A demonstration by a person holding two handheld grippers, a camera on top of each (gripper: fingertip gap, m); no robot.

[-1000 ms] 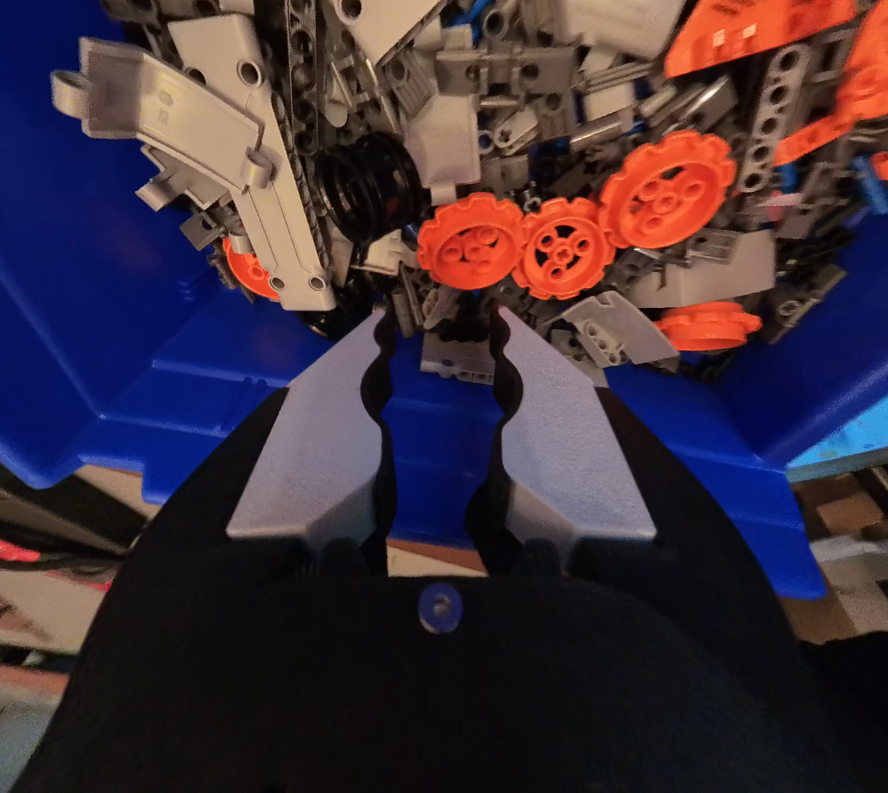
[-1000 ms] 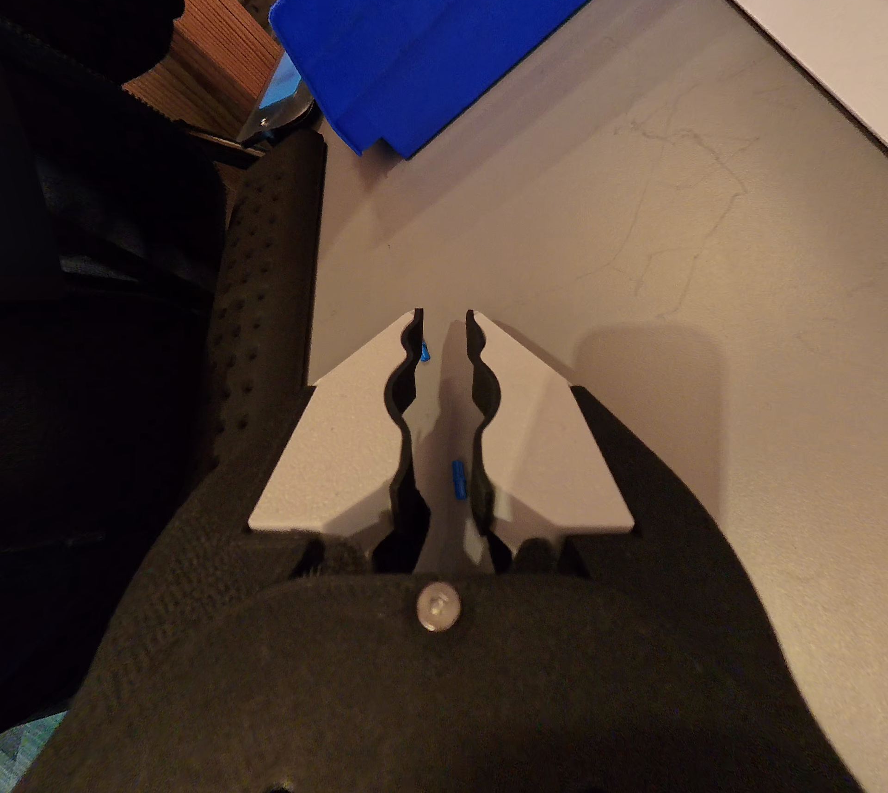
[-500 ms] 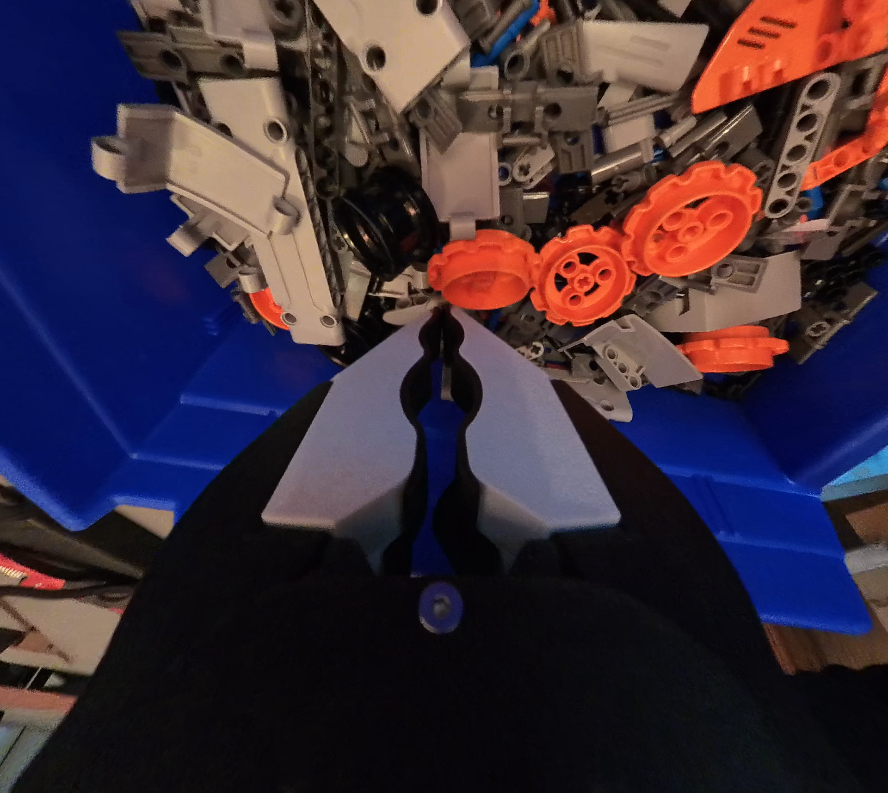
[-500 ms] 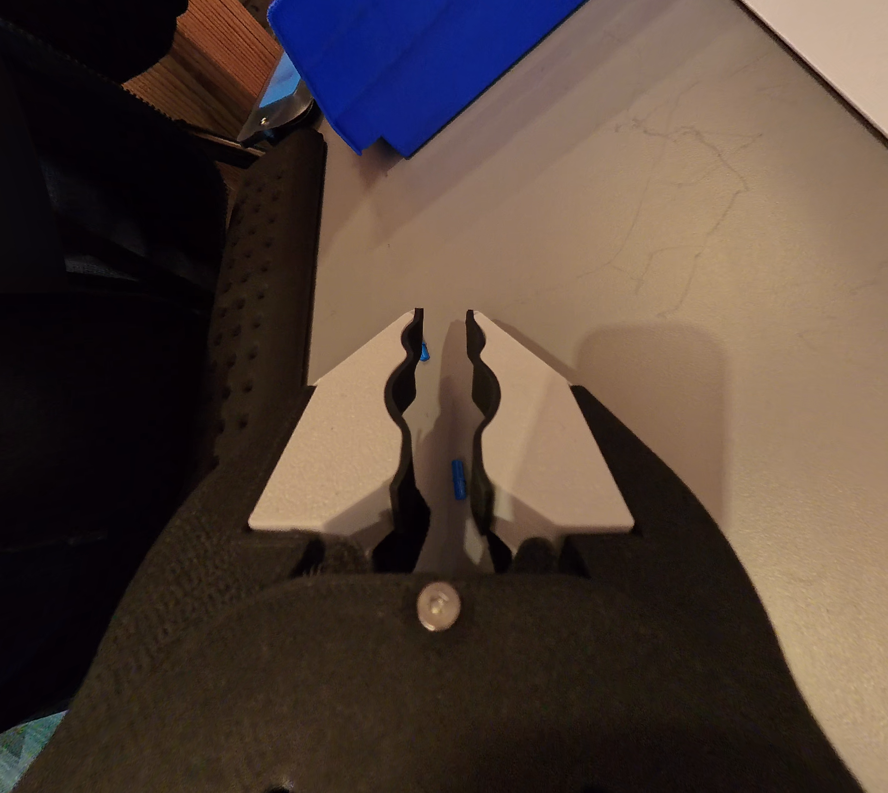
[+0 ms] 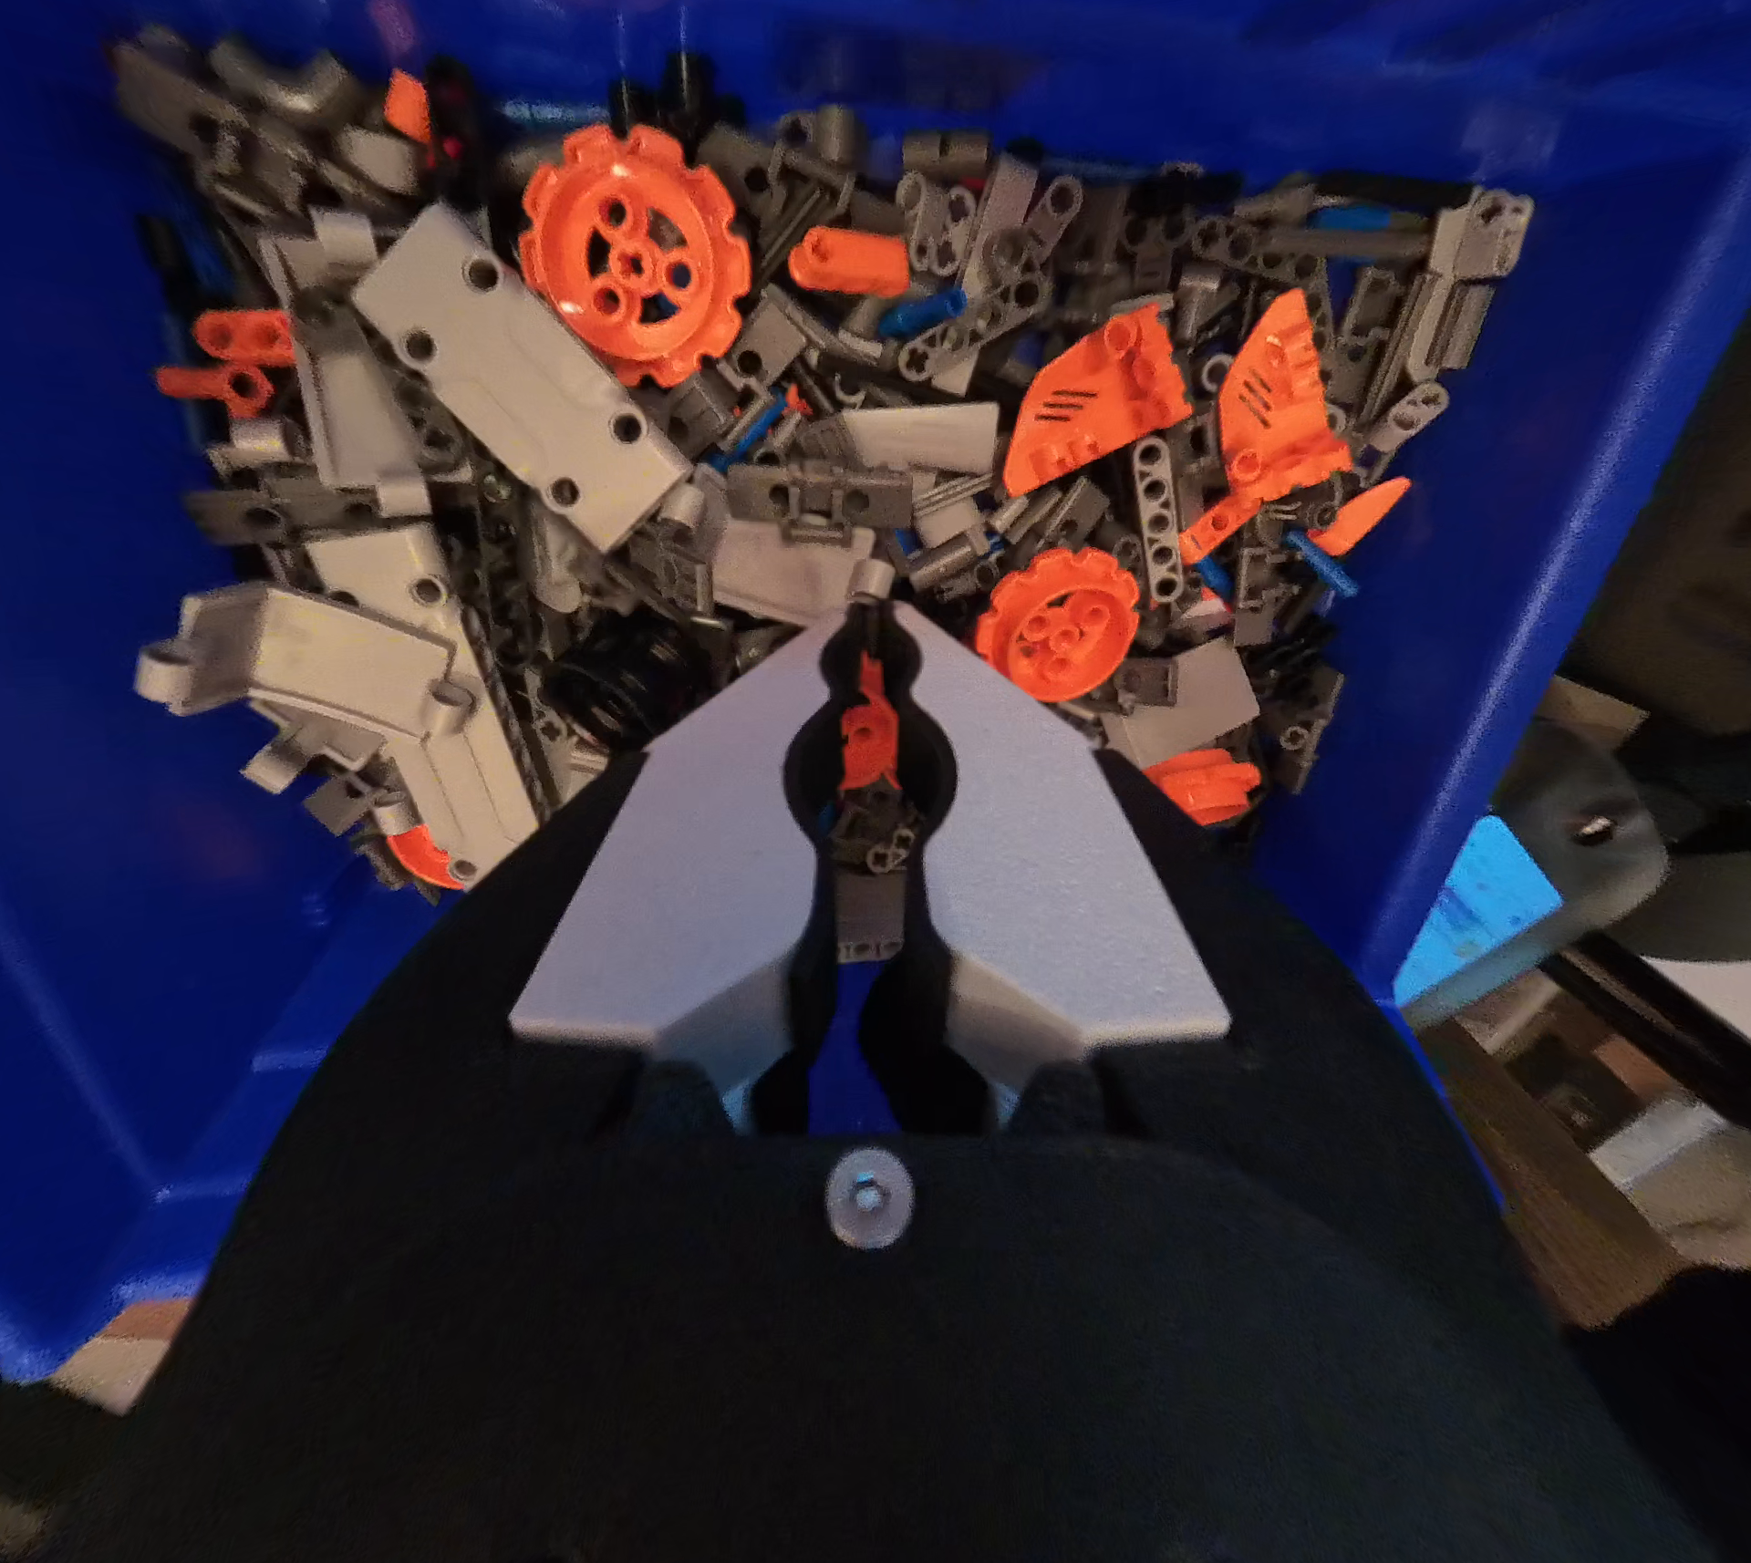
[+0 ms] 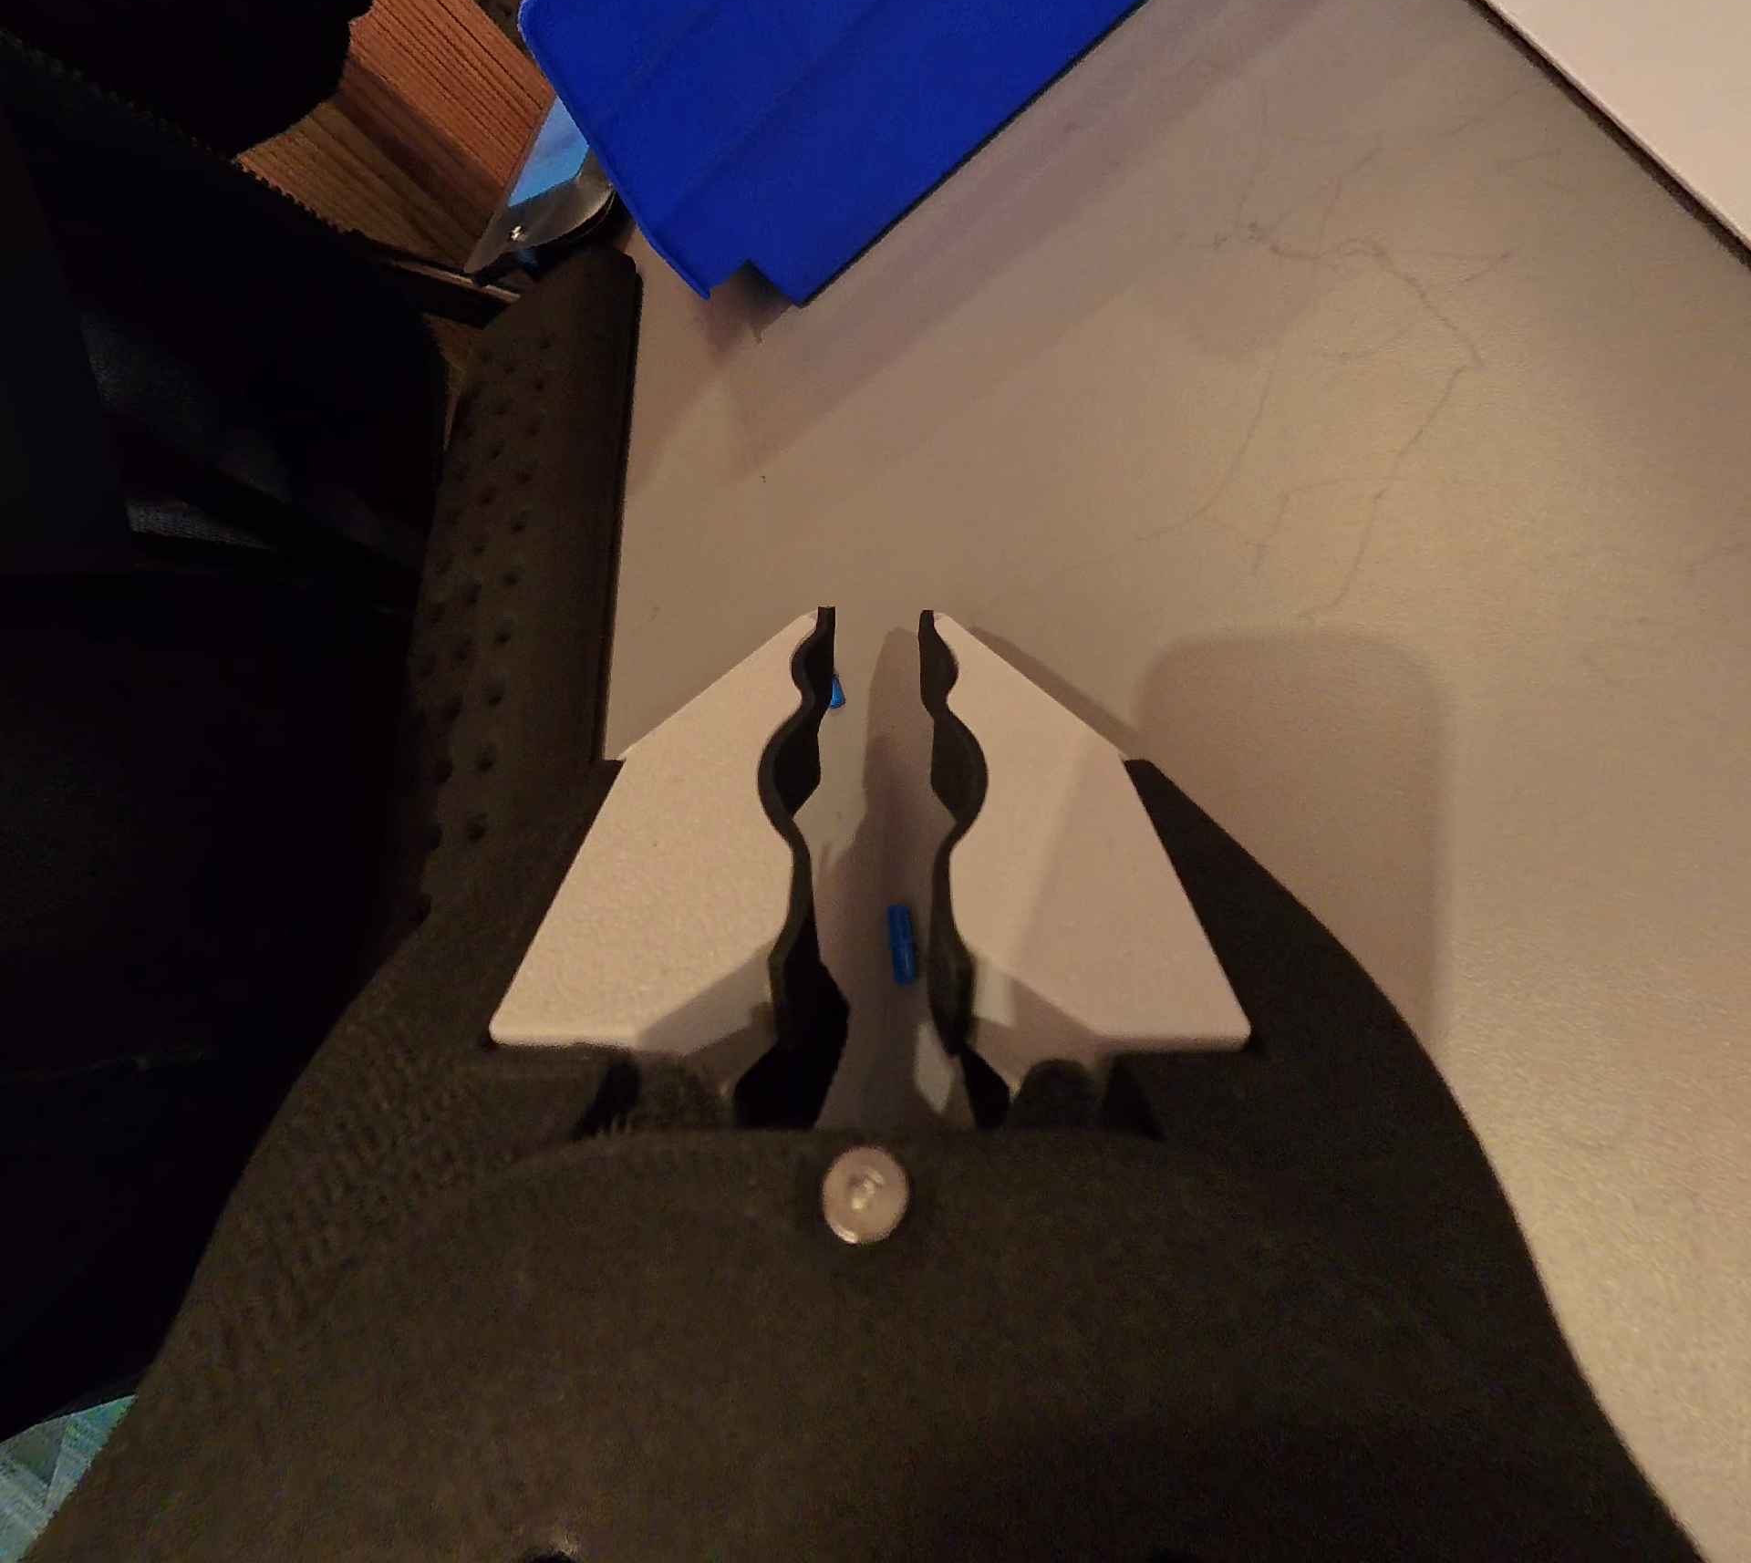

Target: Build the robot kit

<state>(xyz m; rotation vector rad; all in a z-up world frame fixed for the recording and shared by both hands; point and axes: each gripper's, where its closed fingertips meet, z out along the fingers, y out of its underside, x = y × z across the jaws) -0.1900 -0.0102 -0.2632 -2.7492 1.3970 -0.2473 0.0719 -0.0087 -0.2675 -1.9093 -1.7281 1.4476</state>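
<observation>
A blue bin (image 5: pixel 1516 475) holds a heap of grey, black and orange building-toy parts, with a large orange toothed wheel (image 5: pixel 633 256) at the back and a smaller one (image 5: pixel 1056 625) by my right finger. My left gripper (image 5: pixel 872 603) hangs above the heap. Its jaws are nearly closed on a small light-grey piece (image 5: pixel 872 576) at the tips. Orange and grey parts show through the gap behind the tips. My right gripper (image 6: pixel 876 617) is open and empty, low over a grey table (image 6: pixel 1232 428). Two small blue pins (image 6: pixel 898 959) lie on the table between its fingers.
In the right wrist view the blue bin (image 6: pixel 805 49) with a square code sticker stands at the table's far left. A white board (image 6: pixel 1611 2) lies at the top right. A black perforated armrest (image 6: pixel 512 570) runs along the table's left edge. My right fingertips sit around 25 cm from my left ones.
My left gripper has closed from open on a small grey piece at the near edge of the heap and has drawn back, showing more of the bin. The right gripper has not moved.
</observation>
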